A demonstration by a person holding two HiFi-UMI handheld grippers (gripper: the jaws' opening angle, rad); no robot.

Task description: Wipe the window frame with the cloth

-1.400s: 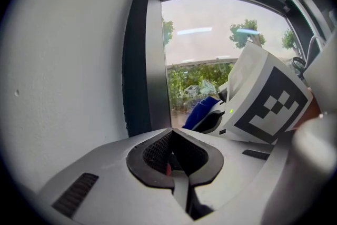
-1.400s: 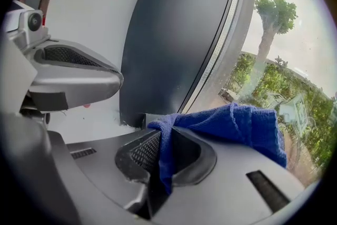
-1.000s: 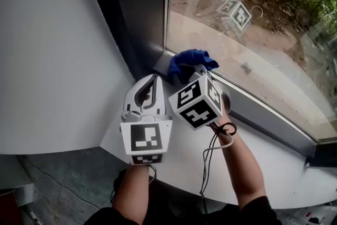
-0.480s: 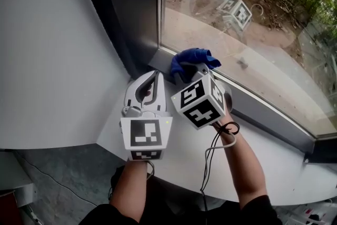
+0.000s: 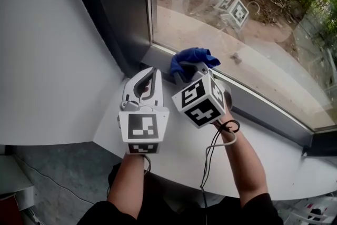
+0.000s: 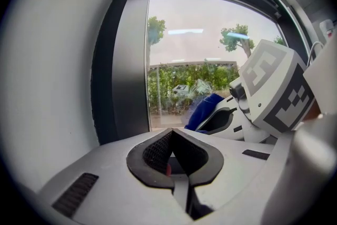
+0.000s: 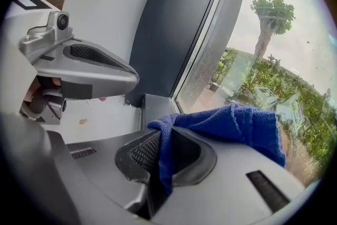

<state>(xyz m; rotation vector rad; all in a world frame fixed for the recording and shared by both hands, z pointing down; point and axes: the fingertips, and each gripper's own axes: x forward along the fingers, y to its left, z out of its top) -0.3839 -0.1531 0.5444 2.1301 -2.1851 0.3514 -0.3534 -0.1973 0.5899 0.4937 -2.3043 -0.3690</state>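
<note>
**Spotter:** What is your right tool doing?

**Operator:** My right gripper is clamped on the cloth. I see one fold pinched between the black pads, running down into the slot between the jaws. The rest spills out past the tips and drapes over the jaw on the right.

**Spotter:** How does the cloth look?

**Operator:** It is deep blue with a fine nubby weave and a stitched hem along the upper edge. It is bunched into a soft lump rather than spread flat. I see no dirt on the part that faces me.

**Spotter:** Where is it against the window?

**Operator:** It is just ahead of the right tips, at the bottom corner of the dark grey window frame, where the upright meets the lower rail. The glass is right behind it. Whether the cloth actually presses on the rail, I cannot tell.

**Spotter:** And the other hand?

**Operator:** My left gripper sits just to the left of the right one, over the white sill, with its tips pointing at the same corner. Its jaws are closed together with nothing between them. From its camera the blue cloth is ahead and to the right, held up by the right tool.
</note>
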